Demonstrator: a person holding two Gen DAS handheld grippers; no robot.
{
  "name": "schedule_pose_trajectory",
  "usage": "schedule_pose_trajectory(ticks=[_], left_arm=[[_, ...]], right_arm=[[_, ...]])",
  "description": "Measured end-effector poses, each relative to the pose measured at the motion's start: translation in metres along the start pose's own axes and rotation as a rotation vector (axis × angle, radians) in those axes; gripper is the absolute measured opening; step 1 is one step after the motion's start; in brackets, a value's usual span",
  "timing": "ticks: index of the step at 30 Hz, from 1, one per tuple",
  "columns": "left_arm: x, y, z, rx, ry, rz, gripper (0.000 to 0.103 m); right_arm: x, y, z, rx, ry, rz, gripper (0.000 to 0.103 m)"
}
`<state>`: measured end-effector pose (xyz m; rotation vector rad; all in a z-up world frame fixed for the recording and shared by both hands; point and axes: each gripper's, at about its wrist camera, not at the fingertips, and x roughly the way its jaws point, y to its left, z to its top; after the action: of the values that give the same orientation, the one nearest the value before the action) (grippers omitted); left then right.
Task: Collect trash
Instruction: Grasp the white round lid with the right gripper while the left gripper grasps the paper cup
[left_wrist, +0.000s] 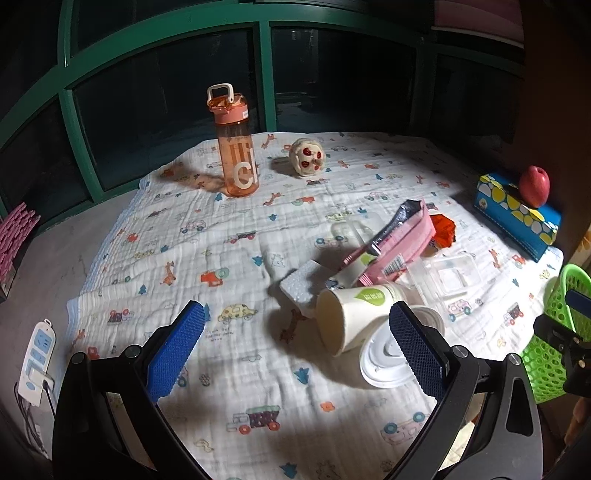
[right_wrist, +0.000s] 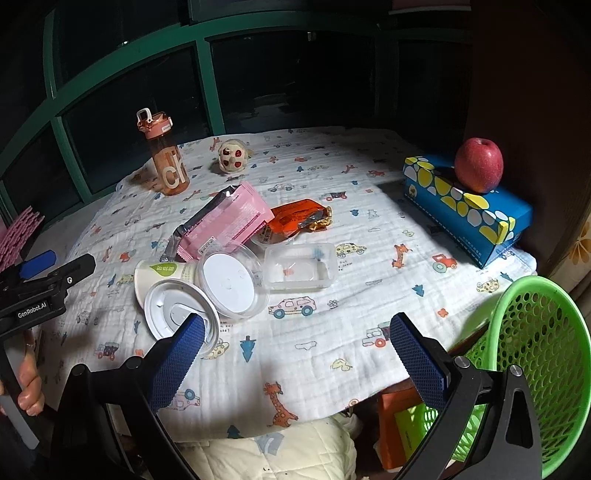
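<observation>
**Both grippers empty, trash pile untouched mid-tabletop**

Left gripper (left_wrist: 297, 345): jaws spread wide, holding nothing, hovering over the cloth-covered tabletop (left_wrist: 221, 266). Its right blue pad overlaps the white lid (left_wrist: 384, 363) in the left wrist view; can't tell if it touches. Right gripper (right_wrist: 297, 360): jaws also wide apart, nothing between them, at the near tabletop edge.

Landmark = paper cup (right_wrist: 166, 275), lying on its side, mouth toward the left gripper.
- White lid (right_wrist: 177, 315): just beside the cup mouth, flat on the cloth.
- Round clear tub (right_wrist: 234, 282): touching the cup on the basket side, tilted.
- White foam block (left_wrist: 301, 286): against the cup, on the side toward the bottle.
- Pink wrapper (right_wrist: 229, 221): behind the cup, partly resting over it.
- Orange wrapper (right_wrist: 295, 219): beyond the pink one, farther from the cup.
- Clear rectangular tray (right_wrist: 301, 271): just past the round tub, upright and open.

Not trash, well apart from the cup: orange water bottle (right_wrist: 166, 158) upright at the far corner, small round plush toy (right_wrist: 232, 155) near it, blue tissue box (right_wrist: 469, 210) with a red apple (right_wrist: 478, 164) on top.

Green mesh basket (right_wrist: 532, 354): off the tabletop edge, below it, next to the right gripper. Power strip (left_wrist: 37, 363) lies on the bare surface beside the cloth, far from the cup.
</observation>
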<state>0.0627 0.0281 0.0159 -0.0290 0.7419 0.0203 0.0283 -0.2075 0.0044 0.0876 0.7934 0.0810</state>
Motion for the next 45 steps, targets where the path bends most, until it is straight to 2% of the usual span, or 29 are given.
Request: schedule_pose_trajectory(ticks=[9,15,28,37,38,40,45], left_arm=[[0.010,0.026,0.015,-0.015,-0.018,0.034,0.098],[0.016,0.040,0.014,-0.011,-0.016,0.043,0.098],[0.032,0.066,-0.002,-0.019,0.031,0.041,0.097],[0.043,0.071,-0.008,-0.024,0.060,-0.003,0.090],[0.043,0.070,-0.009,-0.020,0.063,-0.011,0.086],[0.043,0.066,-0.011,-0.005,0.066,-0.029,0.083],[0.042,0.057,-0.013,0.010,0.070,-0.091,0.076]], right_arm=[[0.032,0.041,-0.008,-0.028,0.056,0.088,0.097],[0.060,0.069,-0.020,-0.043,0.113,0.129,0.097],[0.113,0.103,-0.034,-0.075,0.180,0.103,0.097],[0.127,0.116,-0.030,-0.101,0.166,0.057,0.096],[0.127,0.116,-0.030,-0.104,0.159,0.054,0.096],[0.125,0.115,-0.029,-0.104,0.146,0.059,0.091],[0.117,0.108,-0.029,-0.094,0.145,0.081,0.090]])
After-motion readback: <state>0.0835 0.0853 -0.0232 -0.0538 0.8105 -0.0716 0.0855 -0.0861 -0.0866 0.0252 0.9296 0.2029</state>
